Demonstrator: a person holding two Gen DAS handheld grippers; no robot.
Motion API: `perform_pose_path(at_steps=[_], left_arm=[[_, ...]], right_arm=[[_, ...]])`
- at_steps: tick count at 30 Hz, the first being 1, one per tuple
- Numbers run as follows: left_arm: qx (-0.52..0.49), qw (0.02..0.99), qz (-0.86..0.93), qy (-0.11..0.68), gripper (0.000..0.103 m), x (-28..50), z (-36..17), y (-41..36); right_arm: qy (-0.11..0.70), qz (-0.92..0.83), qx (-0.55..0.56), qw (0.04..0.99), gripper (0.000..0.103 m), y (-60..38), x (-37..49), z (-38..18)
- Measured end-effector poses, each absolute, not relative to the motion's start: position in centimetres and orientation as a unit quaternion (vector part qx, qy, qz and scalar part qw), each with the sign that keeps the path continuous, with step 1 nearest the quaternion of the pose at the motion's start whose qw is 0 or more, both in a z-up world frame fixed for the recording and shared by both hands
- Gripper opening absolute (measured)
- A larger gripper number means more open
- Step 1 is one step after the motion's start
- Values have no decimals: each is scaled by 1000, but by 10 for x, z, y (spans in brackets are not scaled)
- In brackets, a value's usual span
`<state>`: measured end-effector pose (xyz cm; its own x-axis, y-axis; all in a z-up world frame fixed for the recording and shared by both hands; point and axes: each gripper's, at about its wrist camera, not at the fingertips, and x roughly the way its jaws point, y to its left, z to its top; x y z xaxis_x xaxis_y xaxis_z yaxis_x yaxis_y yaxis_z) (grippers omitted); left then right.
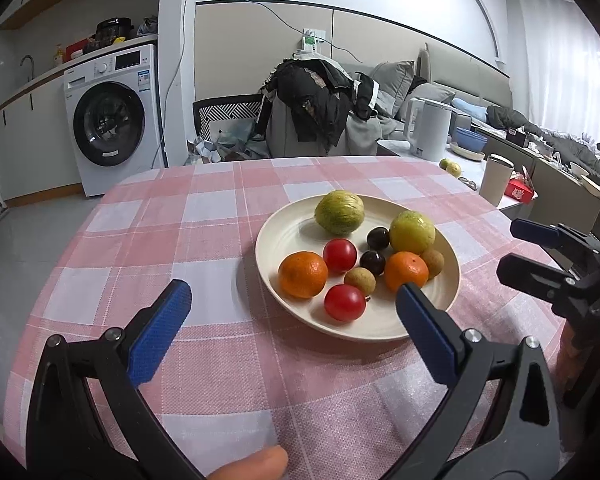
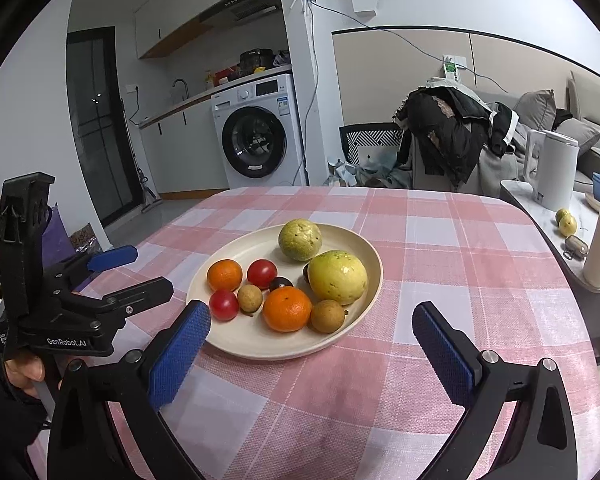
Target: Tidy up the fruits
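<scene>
Fruits sit together on a cream plate (image 1: 384,330) on the pink-and-white checked tablecloth (image 1: 204,240). In the left wrist view the plate lies ahead and to the right, holding two yellow-green round fruits (image 1: 339,213), two oranges (image 1: 303,274), two red tomatoes (image 1: 344,302), two dark plums (image 1: 372,262) and two small brown longans (image 1: 359,281). The left gripper (image 1: 292,306) has its blue-padded jaws spread wide with nothing between them; its right pad overlaps the plate's near rim in the picture, though I cannot tell whether it touches. The right gripper (image 1: 528,248) shows at the right edge, jaws apart. A fingertip (image 1: 256,464) pokes in at the bottom.

In the right wrist view the same plate (image 2: 260,344) lies ahead, slightly left of centre. The right gripper (image 2: 312,326) stands wide apart and empty, its left pad just beside the plate's near-left rim. The left gripper (image 2: 132,270) is at the left, jaws spread, gripped by a hand (image 2: 24,372). A white kettle (image 2: 556,168) stands on a side counter beyond the table.
</scene>
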<state>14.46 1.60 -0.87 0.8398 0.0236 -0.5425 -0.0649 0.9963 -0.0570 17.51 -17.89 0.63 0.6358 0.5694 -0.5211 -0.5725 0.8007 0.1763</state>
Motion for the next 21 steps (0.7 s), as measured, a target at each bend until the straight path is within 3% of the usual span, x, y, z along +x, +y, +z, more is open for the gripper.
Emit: perform_pose_path(at_steps=[21], left_arm=[[-41,959,19,280,102,147,-9,18]], right_arm=[[264,319,-13,910,103,-175,165,10]])
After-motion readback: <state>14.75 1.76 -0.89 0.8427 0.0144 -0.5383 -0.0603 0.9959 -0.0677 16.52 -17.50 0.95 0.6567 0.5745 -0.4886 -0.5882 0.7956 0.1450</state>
